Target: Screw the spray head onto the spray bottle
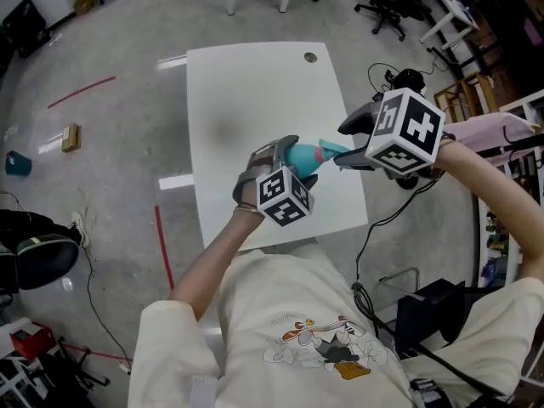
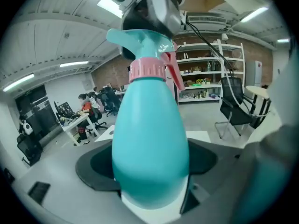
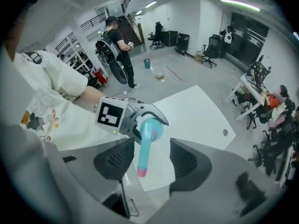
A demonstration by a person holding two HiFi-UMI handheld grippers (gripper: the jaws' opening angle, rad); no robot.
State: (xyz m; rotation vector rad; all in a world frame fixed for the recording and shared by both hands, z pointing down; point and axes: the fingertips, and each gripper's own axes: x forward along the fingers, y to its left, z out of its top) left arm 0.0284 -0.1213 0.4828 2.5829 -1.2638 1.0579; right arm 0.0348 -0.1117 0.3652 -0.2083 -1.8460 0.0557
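The teal spray bottle (image 1: 302, 157) is held off the white table (image 1: 255, 92) by my left gripper (image 1: 293, 161), whose jaws are shut on its fat body (image 2: 149, 143). A pink collar (image 2: 147, 70) joins the teal spray head (image 2: 145, 41) to the bottle's neck, with a pink trigger beside it. My right gripper (image 1: 348, 147) is at the spray head end. In the right gripper view the spray head (image 3: 142, 157) lies between the open jaws of the right gripper (image 3: 148, 160), with a gap on each side.
The table has a cable hole (image 1: 310, 57) near its far edge. Office chairs (image 1: 387, 2) stand beyond it, and cables and a black box (image 1: 433, 308) lie on the floor at the right. A person (image 3: 114, 45) stands far off.
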